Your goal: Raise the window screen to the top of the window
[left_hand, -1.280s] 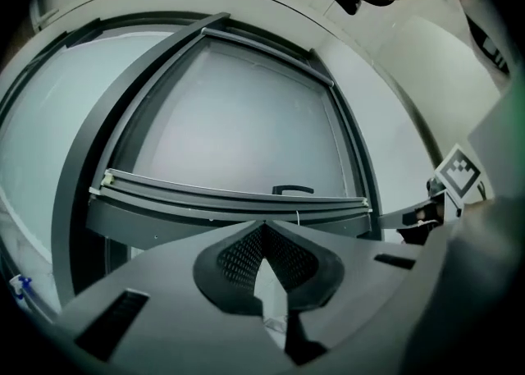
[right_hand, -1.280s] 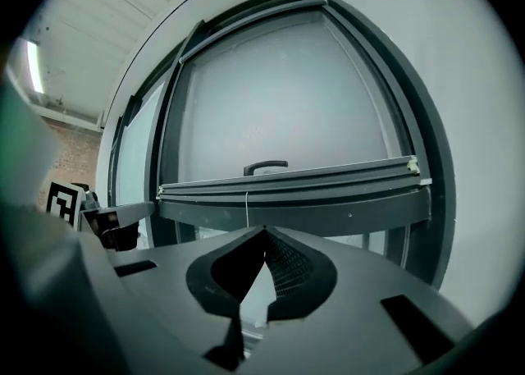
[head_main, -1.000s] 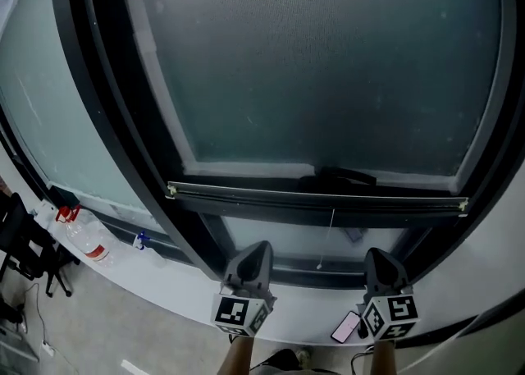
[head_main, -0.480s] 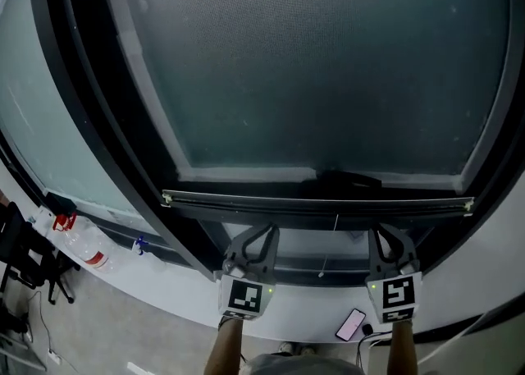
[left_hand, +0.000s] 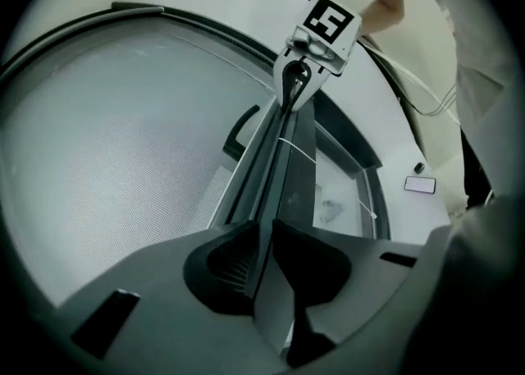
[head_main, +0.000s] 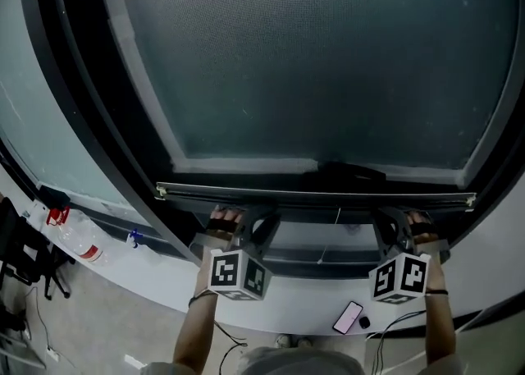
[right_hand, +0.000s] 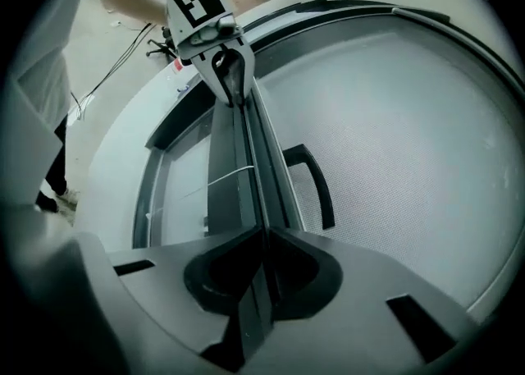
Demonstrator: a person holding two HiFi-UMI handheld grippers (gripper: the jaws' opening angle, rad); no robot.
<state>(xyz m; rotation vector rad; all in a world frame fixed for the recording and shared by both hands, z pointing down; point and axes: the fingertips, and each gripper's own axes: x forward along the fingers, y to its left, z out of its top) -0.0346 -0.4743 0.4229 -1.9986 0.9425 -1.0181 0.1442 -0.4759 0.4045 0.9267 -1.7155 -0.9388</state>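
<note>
Left gripper (head_main: pixel 249 224) and right gripper (head_main: pixel 395 227) each pinch the window screen's (head_main: pixel 312 61) bottom bar (head_main: pixel 316 198) — grey mesh above them, a white sill (head_main: pixel 299 314) beneath, a phone (head_main: pixel 348 316) lying below the right gripper.

sill (head_main: pixel 303 313): white | on it: phone (head_main: pixel 348 316), clear red-capped bottle (head_main: pixel 80 240), small blue item (head_main: pixel 134 239)

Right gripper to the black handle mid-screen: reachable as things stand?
Probably not without letting go: the right gripper is shut on the bottom bar, though the handle lies unobstructed nearby.
</note>
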